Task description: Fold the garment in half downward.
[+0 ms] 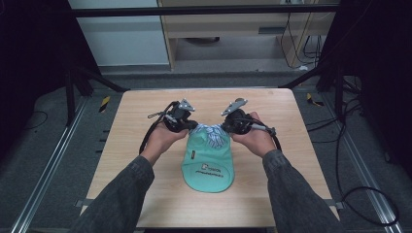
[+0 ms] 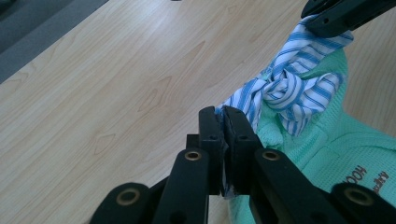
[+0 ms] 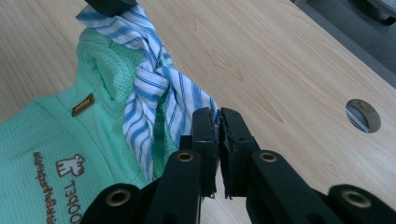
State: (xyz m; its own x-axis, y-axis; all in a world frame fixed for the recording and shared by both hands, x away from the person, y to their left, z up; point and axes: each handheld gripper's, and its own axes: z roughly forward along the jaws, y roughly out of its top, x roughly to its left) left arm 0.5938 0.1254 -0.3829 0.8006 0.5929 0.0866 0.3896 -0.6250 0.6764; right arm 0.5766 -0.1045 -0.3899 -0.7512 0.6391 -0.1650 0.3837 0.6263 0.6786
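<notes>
Mint green garment lies flat mid-bench, long axis running from the person toward the far edge, printed hem nearest the person, neck end farthest. At the neck end a blue-white striped tie is knotted in the middle, its two tails going out sideways. Left claw is clamped tight on the left tail, fabric pinched between the jaws; right claw likewise closed on the right tail. So each tail end sits right in its own claw, knot between them, roughly equidistant from both hands. Tie axis runs across the bench, square to the garment's length. Likely next: pull apart, to tighten or to undo the knot, can't say which. Both hands low, knuckles up, forearms angled inward from the near edge, claws pointing toward each other. Light wood bench bare around.
</notes>
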